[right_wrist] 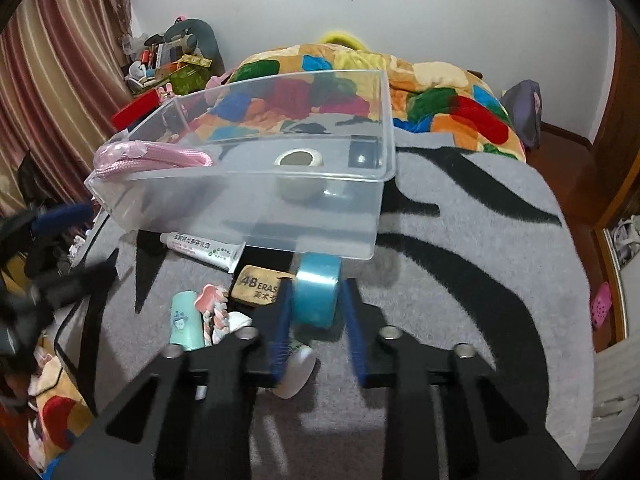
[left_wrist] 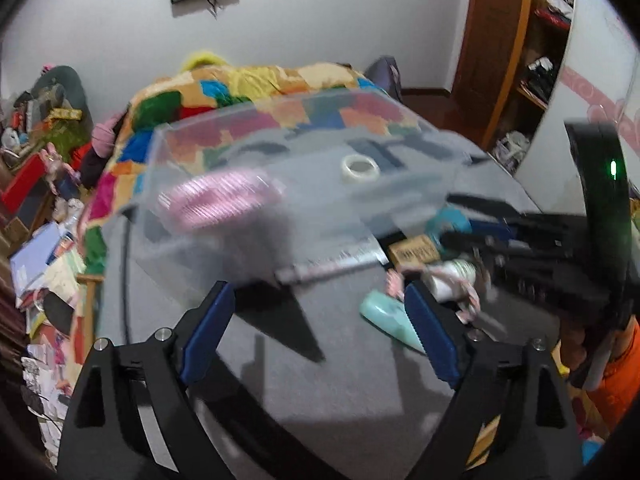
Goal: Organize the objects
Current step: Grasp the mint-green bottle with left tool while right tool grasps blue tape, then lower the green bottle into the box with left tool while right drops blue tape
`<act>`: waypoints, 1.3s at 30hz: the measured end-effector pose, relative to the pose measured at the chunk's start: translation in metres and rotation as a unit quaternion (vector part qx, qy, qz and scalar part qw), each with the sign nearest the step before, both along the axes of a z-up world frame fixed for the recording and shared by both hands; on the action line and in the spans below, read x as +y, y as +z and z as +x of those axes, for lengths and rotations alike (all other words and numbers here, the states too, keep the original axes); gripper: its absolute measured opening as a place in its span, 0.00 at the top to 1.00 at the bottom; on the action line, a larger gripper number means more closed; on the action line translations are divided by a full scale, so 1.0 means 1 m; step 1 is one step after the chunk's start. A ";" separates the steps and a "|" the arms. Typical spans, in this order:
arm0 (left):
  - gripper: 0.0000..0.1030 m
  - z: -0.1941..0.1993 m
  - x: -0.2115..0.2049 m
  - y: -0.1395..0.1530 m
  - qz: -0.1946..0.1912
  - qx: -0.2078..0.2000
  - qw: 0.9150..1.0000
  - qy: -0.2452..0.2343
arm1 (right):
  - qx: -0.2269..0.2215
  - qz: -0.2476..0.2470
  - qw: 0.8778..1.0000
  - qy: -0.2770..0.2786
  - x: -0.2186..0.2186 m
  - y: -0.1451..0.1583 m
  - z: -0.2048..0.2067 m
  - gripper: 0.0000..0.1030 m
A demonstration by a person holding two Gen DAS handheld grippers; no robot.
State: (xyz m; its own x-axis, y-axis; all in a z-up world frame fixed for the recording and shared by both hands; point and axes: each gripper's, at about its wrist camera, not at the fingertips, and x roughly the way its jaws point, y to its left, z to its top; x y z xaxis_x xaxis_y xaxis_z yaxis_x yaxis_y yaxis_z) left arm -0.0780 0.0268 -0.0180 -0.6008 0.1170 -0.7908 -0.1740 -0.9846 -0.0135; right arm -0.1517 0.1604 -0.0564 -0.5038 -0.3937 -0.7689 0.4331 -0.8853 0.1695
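Observation:
A clear plastic bin (right_wrist: pixel 256 184) sits on the grey and black blanket; it also shows in the left wrist view (left_wrist: pixel 280 184). Inside it lie a pink cord (right_wrist: pixel 156 158), a white tape roll (right_wrist: pixel 298 160) and a small dark object (right_wrist: pixel 362 156). My right gripper (right_wrist: pixel 316 312) is shut on a blue tape roll (right_wrist: pixel 316 296) just in front of the bin. My left gripper (left_wrist: pixel 320 316) is open and empty above the blanket. In front of the bin lie a tube (right_wrist: pixel 204 250), a brown eraser (right_wrist: pixel 258 286), a mint case (right_wrist: pixel 186 322) and a pink-white twisted toy (right_wrist: pixel 218 312).
A colourful quilt (right_wrist: pixel 400 80) lies behind the bin. Clutter fills the floor and shelf at the left (right_wrist: pixel 168 64). A wooden wardrobe (left_wrist: pixel 516 40) stands at the right. The blanket's right half (right_wrist: pixel 480 260) holds nothing.

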 end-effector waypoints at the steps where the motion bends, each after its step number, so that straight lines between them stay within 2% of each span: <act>1: 0.15 0.000 0.003 -0.004 0.002 -0.005 1.000 -0.002 | -0.001 -0.004 1.000 -0.003 0.002 0.000 0.000 0.84; 6: 0.15 -0.006 0.025 -0.031 0.016 -0.041 0.999 -0.001 | 0.006 -0.009 1.000 -0.013 0.013 0.002 0.006 0.84; 9: 0.20 -0.006 0.027 -0.041 0.021 -0.050 0.999 0.005 | 0.011 -0.005 1.000 -0.015 0.019 0.004 0.012 0.84; 13: 0.30 0.003 0.017 -0.040 0.030 -0.046 0.998 0.007 | 0.019 -0.002 1.000 -0.019 0.029 0.008 0.021 0.84; 17: 0.36 0.007 0.003 -0.038 0.033 -0.048 0.998 0.018 | 0.018 -0.006 1.000 -0.022 0.036 0.007 0.026 0.84; 21: 0.40 0.003 0.008 -0.039 0.029 -0.048 0.998 0.023 | 0.015 -0.009 1.000 -0.024 0.037 0.005 0.030 0.84; 23: 0.49 0.000 0.016 -0.040 0.016 -0.039 0.999 0.019 | 0.015 -0.012 1.000 -0.025 0.038 0.005 0.031 0.84; 25: 0.69 0.000 0.023 -0.041 -0.005 -0.025 1.000 0.013 | 0.016 -0.014 0.999 -0.025 0.037 0.007 0.031 0.84; 26: 0.75 0.001 0.024 -0.040 -0.009 -0.021 1.000 0.010 | 0.017 -0.015 0.999 -0.025 0.037 0.008 0.032 0.84; 32: 0.76 0.008 0.011 -0.031 0.013 -0.016 1.000 0.014 | 0.032 -0.032 0.999 -0.022 0.033 0.023 0.034 0.84; 39: 0.76 0.014 -0.004 0.015 0.039 0.035 0.998 0.019 | 0.067 -0.045 0.997 -0.014 0.022 0.051 0.026 0.84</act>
State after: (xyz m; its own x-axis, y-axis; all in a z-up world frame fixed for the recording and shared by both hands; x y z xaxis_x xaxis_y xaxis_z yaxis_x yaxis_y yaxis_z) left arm -0.0637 0.0228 -0.0028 -0.6594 0.1530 -0.7361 -0.1407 -0.9869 -0.0792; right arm -0.1253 0.1820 -0.0057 -0.6118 -0.4428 -0.6555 0.4328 -0.8810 0.1913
